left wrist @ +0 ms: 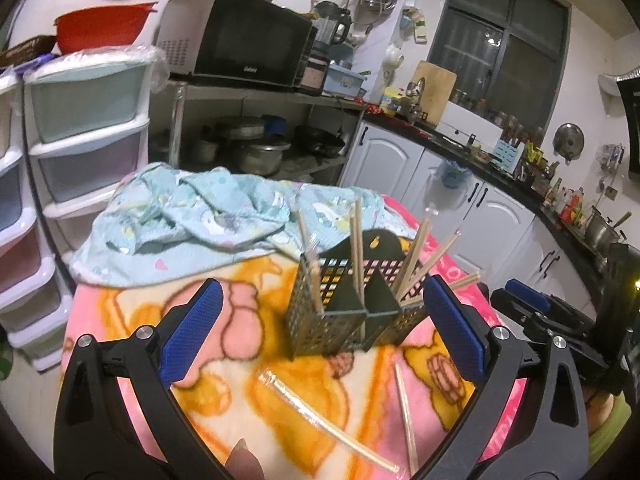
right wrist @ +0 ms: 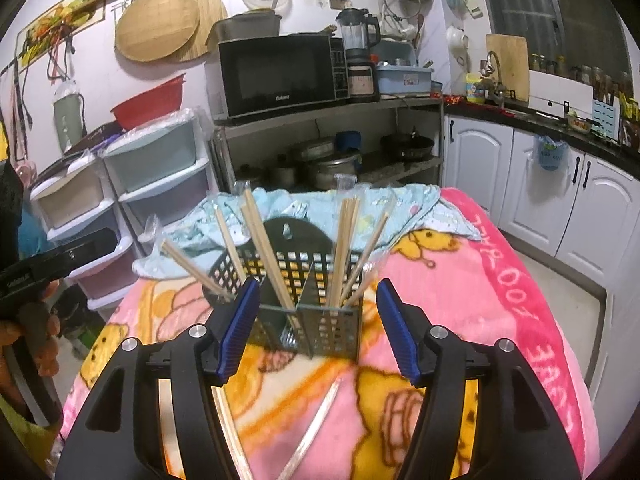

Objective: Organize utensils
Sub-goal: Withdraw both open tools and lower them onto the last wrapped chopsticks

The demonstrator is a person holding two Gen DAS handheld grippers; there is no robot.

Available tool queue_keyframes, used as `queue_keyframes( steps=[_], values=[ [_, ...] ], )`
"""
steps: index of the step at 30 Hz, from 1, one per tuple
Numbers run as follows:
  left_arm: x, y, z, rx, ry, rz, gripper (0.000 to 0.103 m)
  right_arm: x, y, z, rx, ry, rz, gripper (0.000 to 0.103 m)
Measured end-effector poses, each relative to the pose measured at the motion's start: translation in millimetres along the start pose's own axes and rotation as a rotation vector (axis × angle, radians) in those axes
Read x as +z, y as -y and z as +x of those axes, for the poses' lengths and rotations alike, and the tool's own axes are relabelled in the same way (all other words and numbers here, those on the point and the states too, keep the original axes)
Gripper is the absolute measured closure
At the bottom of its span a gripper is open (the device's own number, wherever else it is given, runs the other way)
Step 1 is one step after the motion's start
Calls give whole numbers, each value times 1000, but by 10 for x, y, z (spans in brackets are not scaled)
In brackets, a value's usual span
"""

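Chopsticks [right wrist: 264,248] stand bunched in the dark perforated holder [right wrist: 308,320], which sits on the pink cartoon blanket [right wrist: 500,320] straight ahead of my right gripper [right wrist: 316,320]; some lean out to the left of its fingers [right wrist: 236,332], others fan to the right in the holder's other compartment. My right fingers are spread apart with nothing pinched between them, the holder showing in the gap beyond their tips. I cannot tell whether the tips touch the holder's walls. Closer to me than those fingers, a wrapped pair of chopsticks [right wrist: 316,428] lies loose on the blanket, running back under the gripper. From my left gripper [left wrist: 320,320] the holder [left wrist: 332,328] sits ahead and slightly toward its right finger, and these fingers [left wrist: 192,336] are also released, wide open and empty. Below them, nearer to me, a clear wrapped pair [left wrist: 320,420] lies slanted on the blanket [left wrist: 120,320], and a bare stick [left wrist: 406,420] lies just beside it toward the right finger. Beyond the holder, past both sets of fingertips, a crumpled light blue cloth [left wrist: 192,216] lies heaped on the blanket. To the right of my left fingers, part of the other gripper [left wrist: 532,304] is in view.
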State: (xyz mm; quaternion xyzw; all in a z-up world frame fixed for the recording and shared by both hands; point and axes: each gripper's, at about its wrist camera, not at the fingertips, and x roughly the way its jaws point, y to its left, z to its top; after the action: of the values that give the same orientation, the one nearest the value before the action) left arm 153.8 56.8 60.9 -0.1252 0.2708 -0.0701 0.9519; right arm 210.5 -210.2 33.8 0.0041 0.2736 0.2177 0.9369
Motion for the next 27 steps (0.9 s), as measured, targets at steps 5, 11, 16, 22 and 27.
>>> queue_keyframes(
  steps=[5,11,16,22,27],
  values=[
    [-147,-123,67,6,-53,-31,11,-117,-29,45,2,-41,-12,43],
    [-318,-196,192,24,-106,-53,11,-248,-58,137,8,-92,-20,43],
    [-448,-243,333,38,-154,-60,11,-375,-72,226,21,-137,-19,43],
    [-629,-262,516,45,-216,-62,11,-524,-100,373,16,-194,-25,43],
    [-752,-273,657,44,-266,-74,11,-640,-83,529,19,-248,-17,43]
  ],
)
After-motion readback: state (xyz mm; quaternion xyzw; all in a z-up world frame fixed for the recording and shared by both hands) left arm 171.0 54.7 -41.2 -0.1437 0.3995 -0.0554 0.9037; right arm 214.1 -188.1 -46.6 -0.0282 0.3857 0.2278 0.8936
